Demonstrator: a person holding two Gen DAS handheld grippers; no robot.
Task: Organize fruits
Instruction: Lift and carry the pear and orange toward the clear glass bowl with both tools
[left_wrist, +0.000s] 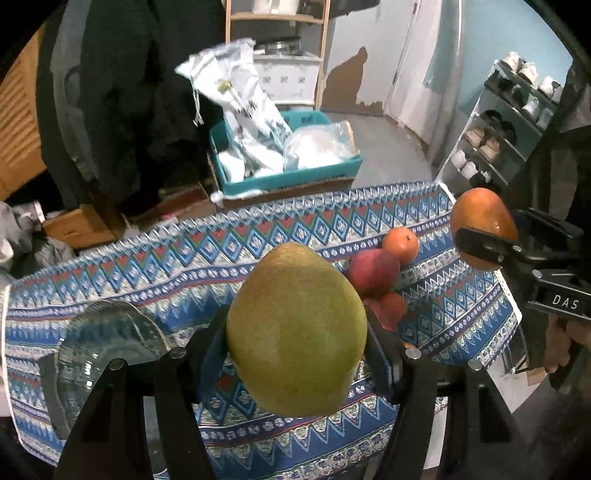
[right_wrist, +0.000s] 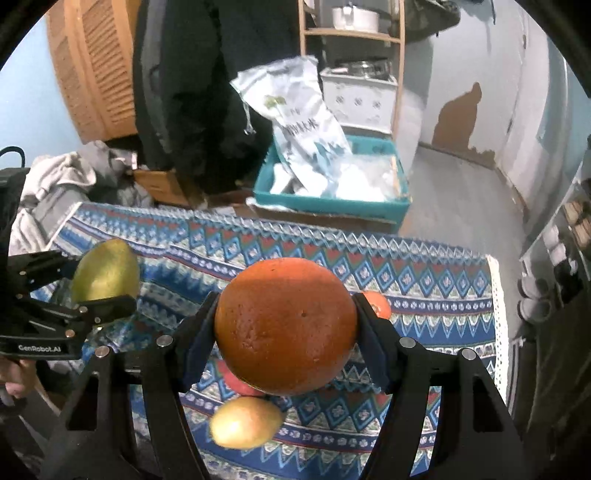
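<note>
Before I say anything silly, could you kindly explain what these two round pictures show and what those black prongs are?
No robot: a person holds a hand-held gripper in each hand, each carrying a fisheye camera looking along its prongs. The left view shows the left hand-held gripper clamping a green pear; the right view shows the right hand-held gripper clamping an orange. Below is a patterned tablecloth with a red apple, a small orange fruit, and a glass dish.
</note>
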